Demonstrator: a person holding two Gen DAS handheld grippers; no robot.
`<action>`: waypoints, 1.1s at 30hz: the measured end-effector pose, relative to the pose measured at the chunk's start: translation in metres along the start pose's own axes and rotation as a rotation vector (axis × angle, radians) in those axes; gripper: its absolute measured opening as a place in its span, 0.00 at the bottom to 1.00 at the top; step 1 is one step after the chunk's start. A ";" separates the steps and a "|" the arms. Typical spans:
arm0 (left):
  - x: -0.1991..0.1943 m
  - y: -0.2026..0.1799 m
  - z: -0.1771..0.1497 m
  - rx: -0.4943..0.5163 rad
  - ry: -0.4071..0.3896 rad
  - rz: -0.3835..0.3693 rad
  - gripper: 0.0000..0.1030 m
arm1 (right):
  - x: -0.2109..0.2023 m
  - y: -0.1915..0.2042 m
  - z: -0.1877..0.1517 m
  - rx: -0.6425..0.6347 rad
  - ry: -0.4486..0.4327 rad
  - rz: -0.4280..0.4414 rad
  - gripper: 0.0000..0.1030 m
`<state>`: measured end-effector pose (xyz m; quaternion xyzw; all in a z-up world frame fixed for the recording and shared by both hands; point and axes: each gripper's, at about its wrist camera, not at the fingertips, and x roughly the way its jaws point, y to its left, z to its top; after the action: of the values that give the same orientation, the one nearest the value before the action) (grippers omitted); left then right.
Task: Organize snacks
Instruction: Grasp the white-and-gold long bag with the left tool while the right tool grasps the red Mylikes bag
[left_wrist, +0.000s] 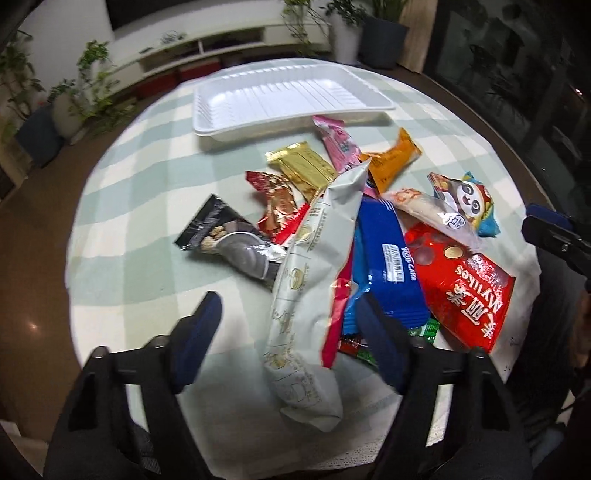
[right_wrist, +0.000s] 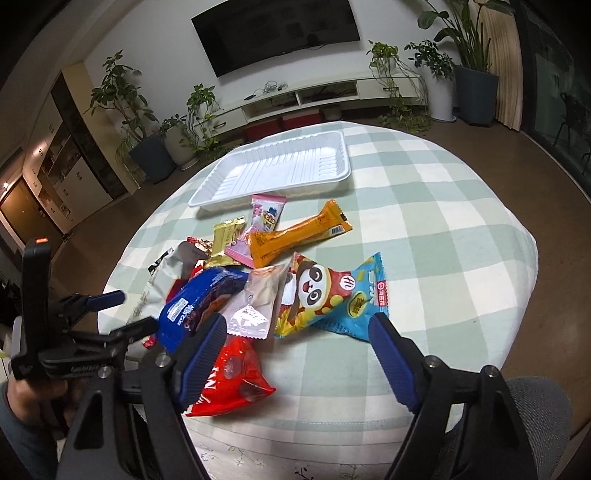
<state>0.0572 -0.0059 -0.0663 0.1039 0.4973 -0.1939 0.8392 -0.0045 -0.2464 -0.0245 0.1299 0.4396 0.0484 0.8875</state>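
A heap of snack packets lies on a round table with a green-checked cloth (left_wrist: 147, 177). A white tray (left_wrist: 284, 98) stands empty at the far side; it also shows in the right wrist view (right_wrist: 277, 170). My left gripper (left_wrist: 291, 332) is open, its fingers on either side of a long pale grey packet (left_wrist: 317, 266). Beside it lie a blue cake packet (left_wrist: 384, 258) and a red Mylikes bag (left_wrist: 469, 288). My right gripper (right_wrist: 299, 354) is open and empty above the near table edge, the red bag (right_wrist: 236, 376) by its left finger and a panda packet (right_wrist: 328, 295) ahead.
Gold (left_wrist: 303, 168), pink (left_wrist: 338, 146), orange (left_wrist: 391, 162) and black (left_wrist: 225, 236) packets lie between the heap and the tray. Potted plants, a TV (right_wrist: 277, 33) and a low white cabinet stand beyond the table. The left gripper shows at the left edge of the right wrist view (right_wrist: 74, 332).
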 end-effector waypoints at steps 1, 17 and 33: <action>0.001 0.001 0.001 0.004 0.004 -0.026 0.57 | 0.002 -0.001 0.000 0.002 0.005 0.002 0.79; 0.033 -0.005 0.009 0.056 0.078 -0.058 0.32 | 0.016 0.011 -0.004 -0.032 0.055 0.044 0.79; 0.010 0.015 -0.011 -0.039 0.000 -0.102 0.12 | 0.023 0.032 -0.010 -0.079 0.124 0.090 0.70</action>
<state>0.0593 0.0090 -0.0807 0.0621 0.5057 -0.2265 0.8302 0.0022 -0.2087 -0.0395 0.1113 0.4850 0.1134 0.8600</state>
